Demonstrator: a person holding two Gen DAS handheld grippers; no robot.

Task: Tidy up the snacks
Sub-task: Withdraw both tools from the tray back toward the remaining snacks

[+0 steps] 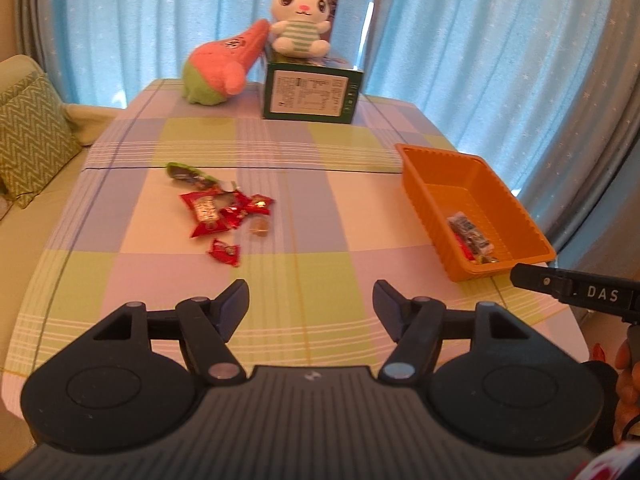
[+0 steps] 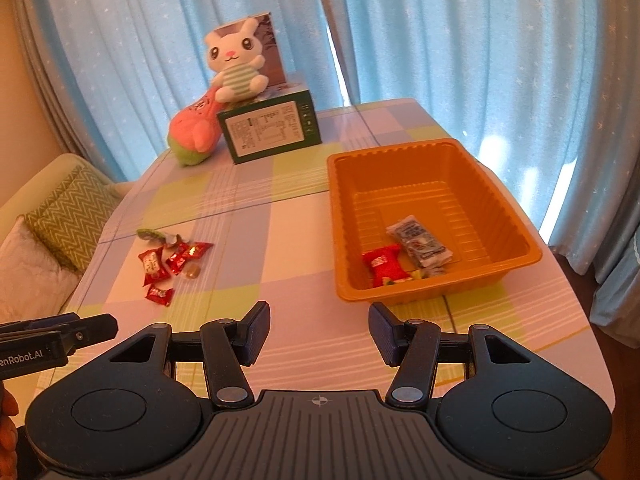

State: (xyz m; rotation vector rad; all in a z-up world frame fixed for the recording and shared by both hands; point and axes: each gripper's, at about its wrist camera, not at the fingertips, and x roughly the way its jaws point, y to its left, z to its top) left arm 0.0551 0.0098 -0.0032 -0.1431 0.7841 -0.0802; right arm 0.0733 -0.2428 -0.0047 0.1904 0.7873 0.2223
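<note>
Left tongs (image 1: 311, 304) spread wide and empty, right tongs (image 2: 319, 326) likewise, held side by side.

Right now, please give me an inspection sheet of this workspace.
Surface: pastel checked tablecloth.
Job's things: orange ribbed plastic tray holding a few wrapped snacks; red wrapped candies loose on the cloth.
Clutter: green printed box, white bunny plush, pink plush.
Grippers: left hand-held gripper and right hand-held gripper open, empty.
Cables: nothing seen.
Surroundings: blue curtains, green zigzag cushion.

Two low wrist views side by side above the table's (image 1: 280, 264) near edge, facing the curtains (image 2: 440, 40), both sharing the tabletop.
</note>
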